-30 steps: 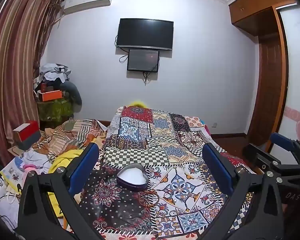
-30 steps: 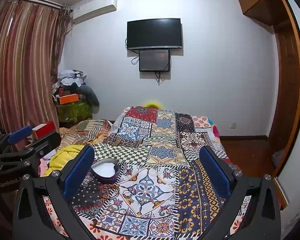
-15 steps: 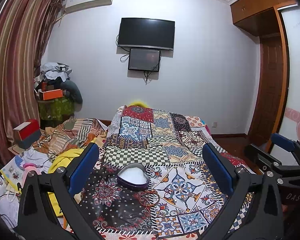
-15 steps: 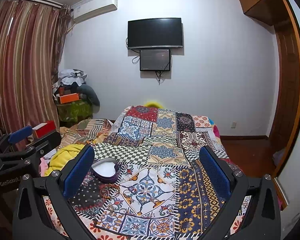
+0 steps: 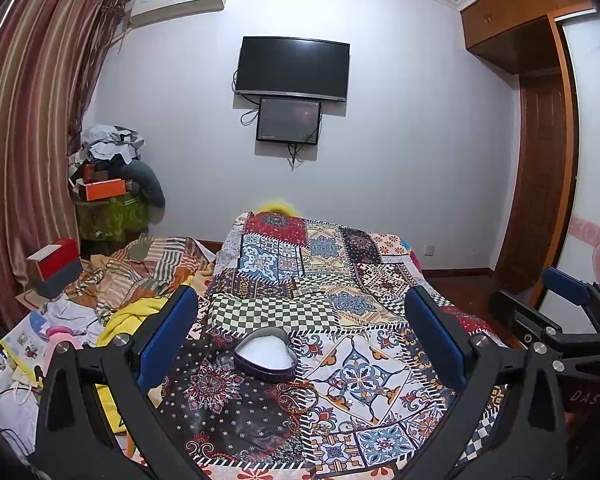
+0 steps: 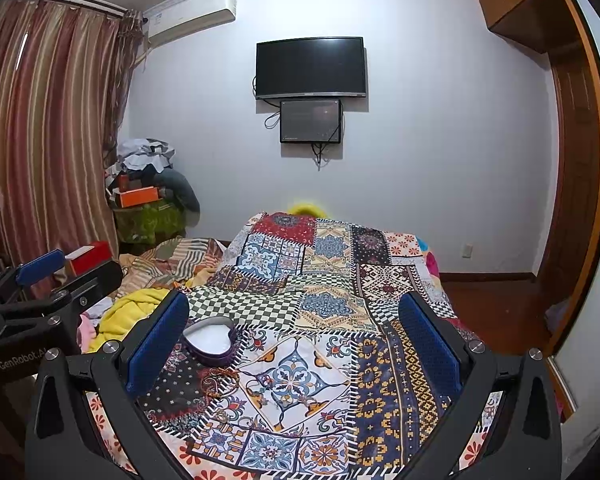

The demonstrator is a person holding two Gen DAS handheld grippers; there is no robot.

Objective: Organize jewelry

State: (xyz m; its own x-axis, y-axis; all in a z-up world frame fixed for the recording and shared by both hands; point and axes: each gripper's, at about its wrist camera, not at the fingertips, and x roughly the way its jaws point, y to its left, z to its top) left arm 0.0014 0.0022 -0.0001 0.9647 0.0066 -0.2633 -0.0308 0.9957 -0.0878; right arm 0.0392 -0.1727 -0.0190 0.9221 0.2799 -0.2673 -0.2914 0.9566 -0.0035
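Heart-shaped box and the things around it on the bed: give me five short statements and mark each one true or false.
1. The heart-shaped box lies open, with a white inside. True.
2. The left gripper is shut on the box. False: its jaws are spread wide and hold nothing.
3. A reddish bracelet lies on the patchwork bedspread, just in front of the box. True.
4. The bracelet is inside the box. False: it lies on the cloth outside the box.
5. The right gripper holds the bracelet. False: it is open and empty above the bedspread.
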